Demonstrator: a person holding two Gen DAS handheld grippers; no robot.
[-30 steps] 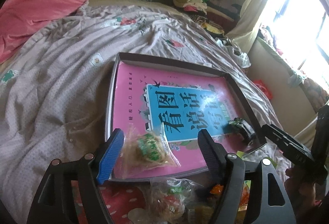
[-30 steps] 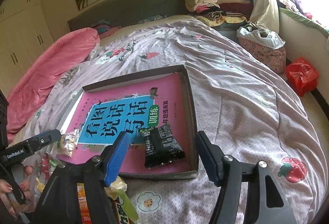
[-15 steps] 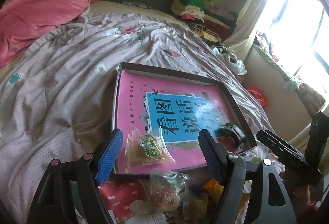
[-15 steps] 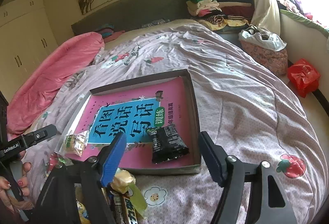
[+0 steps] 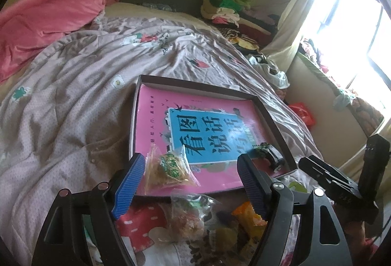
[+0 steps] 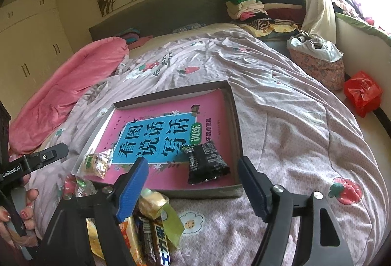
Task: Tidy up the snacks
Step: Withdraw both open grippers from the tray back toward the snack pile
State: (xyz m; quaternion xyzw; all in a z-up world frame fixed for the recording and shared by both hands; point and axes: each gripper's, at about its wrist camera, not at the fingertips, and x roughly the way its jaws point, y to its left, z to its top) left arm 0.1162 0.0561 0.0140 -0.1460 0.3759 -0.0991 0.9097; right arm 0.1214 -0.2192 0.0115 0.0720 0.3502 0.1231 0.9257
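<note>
The left gripper (image 5: 188, 173) is hovering wide open and empty above the clear-wrapped snack (image 5: 168, 169), which is lying in the shallow box (image 5: 195, 85). The right gripper (image 6: 193, 182), jaws just opening, is holding nothing; the black packet (image 6: 206, 164) is lying in the box too. Next, probably, comes fetching from the loose snack pile (image 6: 146, 231), its wrappers hard to identify.

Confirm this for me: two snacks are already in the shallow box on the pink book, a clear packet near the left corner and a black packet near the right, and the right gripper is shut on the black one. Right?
Not quite. The right gripper is open and empty; in the right wrist view the black packet lies free in the box, beyond the fingers. The rest holds: the clear packet sits near the left corner on the pink book.
</note>
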